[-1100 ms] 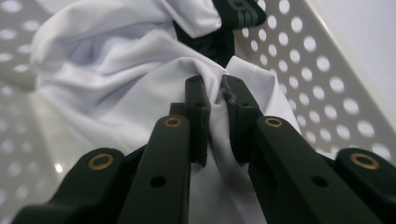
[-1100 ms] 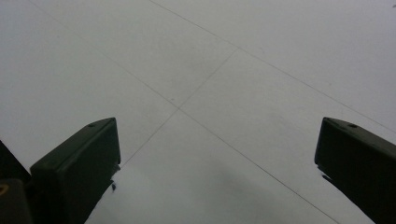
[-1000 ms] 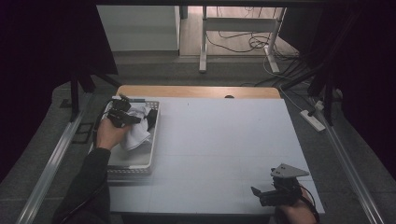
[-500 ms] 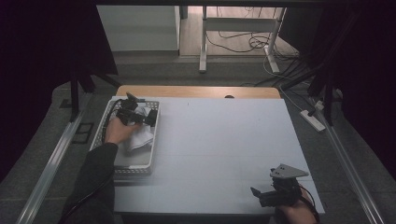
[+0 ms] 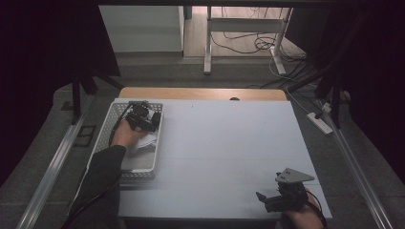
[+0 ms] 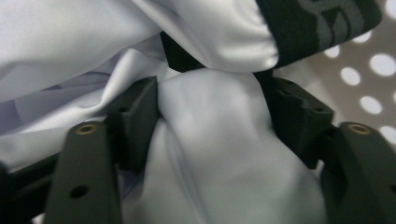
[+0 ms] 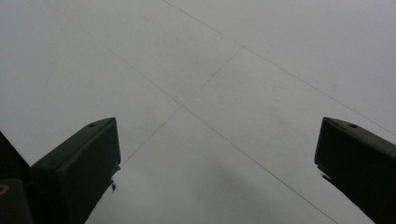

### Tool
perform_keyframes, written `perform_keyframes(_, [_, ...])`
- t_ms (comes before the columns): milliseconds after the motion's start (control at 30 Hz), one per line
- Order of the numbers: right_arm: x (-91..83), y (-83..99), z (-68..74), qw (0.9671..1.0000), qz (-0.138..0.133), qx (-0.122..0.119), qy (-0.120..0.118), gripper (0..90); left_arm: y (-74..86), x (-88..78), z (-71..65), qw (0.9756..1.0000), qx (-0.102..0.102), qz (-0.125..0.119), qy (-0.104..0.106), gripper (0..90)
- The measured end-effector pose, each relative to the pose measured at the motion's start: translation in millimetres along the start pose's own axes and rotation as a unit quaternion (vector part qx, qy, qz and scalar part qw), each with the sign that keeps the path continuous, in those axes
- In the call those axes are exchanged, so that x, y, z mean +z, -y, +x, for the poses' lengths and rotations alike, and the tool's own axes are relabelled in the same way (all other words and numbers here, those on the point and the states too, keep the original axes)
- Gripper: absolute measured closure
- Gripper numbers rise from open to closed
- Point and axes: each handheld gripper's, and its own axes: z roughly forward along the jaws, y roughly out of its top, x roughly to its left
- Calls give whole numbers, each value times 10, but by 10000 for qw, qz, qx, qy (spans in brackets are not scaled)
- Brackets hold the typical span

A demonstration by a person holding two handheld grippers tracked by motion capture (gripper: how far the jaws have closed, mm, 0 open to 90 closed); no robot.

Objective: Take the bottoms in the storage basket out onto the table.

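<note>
A white garment (image 6: 210, 154) with a black lettered band (image 6: 317, 18) lies crumpled in a white perforated basket (image 5: 138, 164) at the table's left. My left gripper (image 5: 143, 117) points down into the basket's far end. Its jaws have just been closing, and in the left gripper view (image 6: 212, 112) a bulging fold of the white garment (image 5: 145, 140) is pinched between both pads. My right gripper (image 5: 262, 200) rests low at the table's near right corner. In its own view (image 7: 217, 144) the jaws stand wide apart over the bare white table (image 7: 233, 60).
The basket's holed wall (image 6: 369, 79) rises just right of the left jaws. A white tabletop (image 5: 229, 143) spreads between the basket and the right hand. Metal rails (image 5: 57, 162) run along both sides, and a power strip (image 5: 320, 122) lies off the right edge.
The left hand has shifted slightly right and sunk into the basket onto the garment. The right gripper has kept still.
</note>
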Motion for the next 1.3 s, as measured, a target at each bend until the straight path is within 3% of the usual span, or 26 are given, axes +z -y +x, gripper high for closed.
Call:
perform_keyframes(67, [0, -1, 4, 10000, 7, -18, 6, 8, -2, -2, -44, 9997, 184, 54, -177, 459])
perform_keyframes(167, [2, 0, 5, 10000, 9, -41, 13, 9, -6, -20, -28, 9998, 114, 58, -149, 543])
perform_keyframes(300, [-1, 1, 4, 10000, 4, -40, 9, 8, 36, -57, 91, 9994, -229, -107, 235, 661])
perform_keyframes(367, [-1, 0, 4, 10000, 4, -33, 6, 8, 70, -74, 170, 9972, -486, -182, 538, 682])
perform_keyframes(433, [0, 0, 4, 10000, 2, -25, 5, 8, 94, -101, 226, 9953, -632, -176, 710, 791])
perform_keyframes(500, [1, -1, 4, 10000, 5, -25, 2, 8, 115, -107, 241, 9944, -656, -174, 816, 791])
perform_keyframes(667, [2, -2, 5, 10000, 14, -41, 6, 8, 108, -154, 257, 9941, -684, -120, 836, 817])
perform_keyframes(833, [3, -2, -1, 10000, 18, -24, -7, 8, 125, -224, 266, 9951, -577, -201, 781, 844])
perform_keyframes(1000, [4, -3, 4, 10000, 17, -39, -1, 8, 149, -244, 282, 9941, -626, -344, 821, 846])
perform_keyframes(1167, [5, -3, -2, 10000, 26, -22, -12, 8, 119, -391, 291, 9943, -546, -453, 799, 847])
perform_keyframes(1300, [4, -3, 2, 10000, 23, -39, -8, 8, 129, -532, 316, 9927, -578, -662, 828, 847])
